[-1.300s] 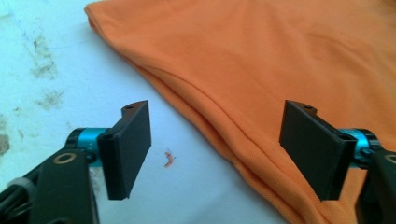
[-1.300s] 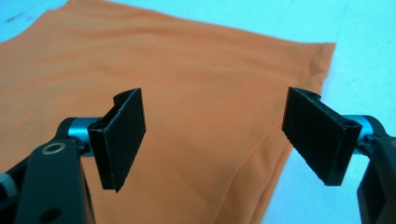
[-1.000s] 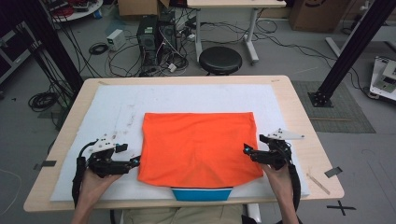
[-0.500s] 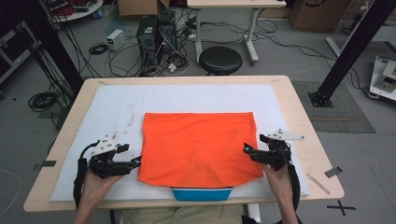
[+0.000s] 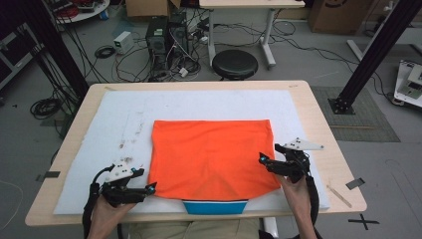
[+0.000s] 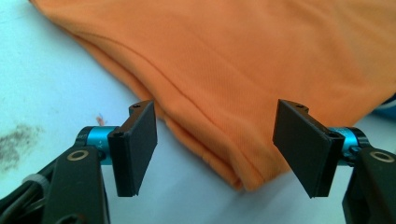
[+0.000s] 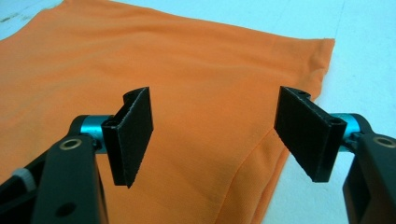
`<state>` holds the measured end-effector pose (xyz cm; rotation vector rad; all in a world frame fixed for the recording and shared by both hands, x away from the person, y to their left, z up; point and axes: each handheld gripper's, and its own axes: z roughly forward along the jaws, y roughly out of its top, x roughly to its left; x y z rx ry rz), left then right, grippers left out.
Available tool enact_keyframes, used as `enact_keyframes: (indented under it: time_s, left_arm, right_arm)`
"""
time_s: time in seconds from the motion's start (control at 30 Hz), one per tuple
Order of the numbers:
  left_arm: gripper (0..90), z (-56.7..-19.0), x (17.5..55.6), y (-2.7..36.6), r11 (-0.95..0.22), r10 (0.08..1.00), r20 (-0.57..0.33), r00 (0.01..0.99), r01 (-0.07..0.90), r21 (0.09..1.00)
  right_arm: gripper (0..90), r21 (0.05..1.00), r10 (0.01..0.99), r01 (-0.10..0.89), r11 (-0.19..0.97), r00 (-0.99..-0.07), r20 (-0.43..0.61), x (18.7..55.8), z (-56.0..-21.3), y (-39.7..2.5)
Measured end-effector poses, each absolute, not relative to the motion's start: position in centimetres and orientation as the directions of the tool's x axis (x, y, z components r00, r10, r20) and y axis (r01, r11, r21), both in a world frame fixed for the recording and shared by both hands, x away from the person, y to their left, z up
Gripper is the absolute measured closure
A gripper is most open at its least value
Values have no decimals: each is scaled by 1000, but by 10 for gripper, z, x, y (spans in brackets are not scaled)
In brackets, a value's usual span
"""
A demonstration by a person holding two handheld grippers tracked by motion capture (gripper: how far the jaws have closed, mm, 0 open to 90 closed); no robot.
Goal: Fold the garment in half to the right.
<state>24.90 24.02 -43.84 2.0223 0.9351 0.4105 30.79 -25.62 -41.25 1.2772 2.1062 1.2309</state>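
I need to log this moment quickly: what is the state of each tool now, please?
Left tool: open, holding nothing, jaws either side of the orange garment's near corner.
Right tool: open, holding nothing, over the garment's side edge.

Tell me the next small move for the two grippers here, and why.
Probably ease both forward and shut them on the orange garment. The left gripper is open at its near left corner and the right gripper open at its right edge, and in both gripper views folded cloth edges lie between the jaws, ungripped.
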Motion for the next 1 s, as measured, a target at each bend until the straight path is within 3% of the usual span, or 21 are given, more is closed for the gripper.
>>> enact_keyframes:
  time_s: [0.37, 0.73, 1.0]
  left_arm:
    - [392, -449, 244, 239, -318, 777, -123, 618, 553, 770]
    - [432, -455, 241, 234, -262, 800, -139, 584, 548, 795]
    - [440, -457, 235, 227, -291, 818, -69, 571, 516, 806]
  right_arm:
    - [283, 825, 848, 521, 219, -520, 103, 307, -415, -251]
    - [284, 828, 840, 506, 242, -536, 83, 306, -412, -245]
    - [284, 823, 836, 511, 248, -542, 85, 305, -413, -243]
